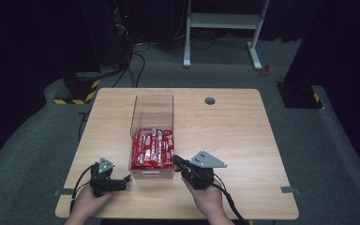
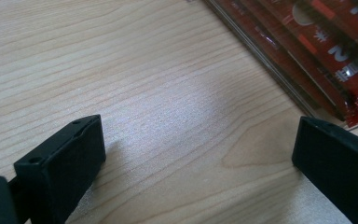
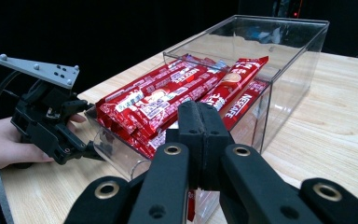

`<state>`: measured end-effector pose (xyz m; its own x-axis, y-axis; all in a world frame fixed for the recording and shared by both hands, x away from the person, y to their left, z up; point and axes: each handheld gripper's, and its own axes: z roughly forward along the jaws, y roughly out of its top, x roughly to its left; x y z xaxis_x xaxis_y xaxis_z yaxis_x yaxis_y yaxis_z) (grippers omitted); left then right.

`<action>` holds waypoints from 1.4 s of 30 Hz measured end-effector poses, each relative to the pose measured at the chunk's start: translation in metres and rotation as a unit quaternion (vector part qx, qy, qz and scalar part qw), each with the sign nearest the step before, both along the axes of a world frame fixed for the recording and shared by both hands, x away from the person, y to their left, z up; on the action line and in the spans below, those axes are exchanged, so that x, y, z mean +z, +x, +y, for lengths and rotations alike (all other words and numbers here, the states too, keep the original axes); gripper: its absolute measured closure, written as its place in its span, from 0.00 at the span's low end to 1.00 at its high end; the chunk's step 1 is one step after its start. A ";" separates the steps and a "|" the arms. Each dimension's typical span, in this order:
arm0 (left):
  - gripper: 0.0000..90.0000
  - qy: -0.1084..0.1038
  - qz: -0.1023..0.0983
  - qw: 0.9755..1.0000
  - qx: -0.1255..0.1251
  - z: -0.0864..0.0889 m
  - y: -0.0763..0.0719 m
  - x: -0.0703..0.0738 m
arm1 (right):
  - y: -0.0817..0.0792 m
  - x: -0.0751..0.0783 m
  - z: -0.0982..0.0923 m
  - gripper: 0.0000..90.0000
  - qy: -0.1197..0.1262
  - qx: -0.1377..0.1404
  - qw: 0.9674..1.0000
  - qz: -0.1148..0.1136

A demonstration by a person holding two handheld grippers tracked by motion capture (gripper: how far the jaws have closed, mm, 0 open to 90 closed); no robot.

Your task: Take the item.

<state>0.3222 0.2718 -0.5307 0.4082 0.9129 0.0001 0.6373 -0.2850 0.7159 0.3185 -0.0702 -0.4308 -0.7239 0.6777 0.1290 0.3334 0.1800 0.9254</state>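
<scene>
Glossy red sachets (image 1: 152, 148) fill a clear box (image 1: 153, 105); left tool (image 1: 125, 178) wide, right tool (image 1: 175, 159) closed empty.

A clear plastic box (image 1: 152, 117) stood on the wooden table (image 1: 243, 140), its near half packed with red Nescafé sachets (image 1: 153, 148) lying flat

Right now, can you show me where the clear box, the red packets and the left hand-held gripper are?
clear box (image 1: 153, 104): high view, empty far end wall.
red packets (image 3: 161, 100): right gripper view, top of the pile.
left hand-held gripper (image 1: 125, 180): high view, between its fingertips.
</scene>
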 end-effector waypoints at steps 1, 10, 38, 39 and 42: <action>0.03 0.000 0.000 1.000 0.000 0.000 0.000 0.000 | 0.000 0.001 0.000 1.00 0.000 -0.001 1.000 0.001; 0.03 0.000 0.000 1.000 0.000 0.000 0.000 0.000 | 0.001 0.004 -0.007 1.00 0.006 -0.008 1.000 -0.003; 0.03 0.000 0.000 1.000 0.000 0.000 0.000 0.000 | 0.010 0.003 -0.023 1.00 0.009 -0.028 1.000 -0.004; 0.03 0.000 0.000 1.000 0.000 0.000 0.000 0.000 | 0.010 0.004 -0.024 1.00 0.009 -0.029 1.000 -0.003; 0.03 0.000 0.000 1.000 0.000 0.000 0.000 0.000 | 0.011 0.005 -0.027 1.00 0.010 -0.033 0.999 -0.007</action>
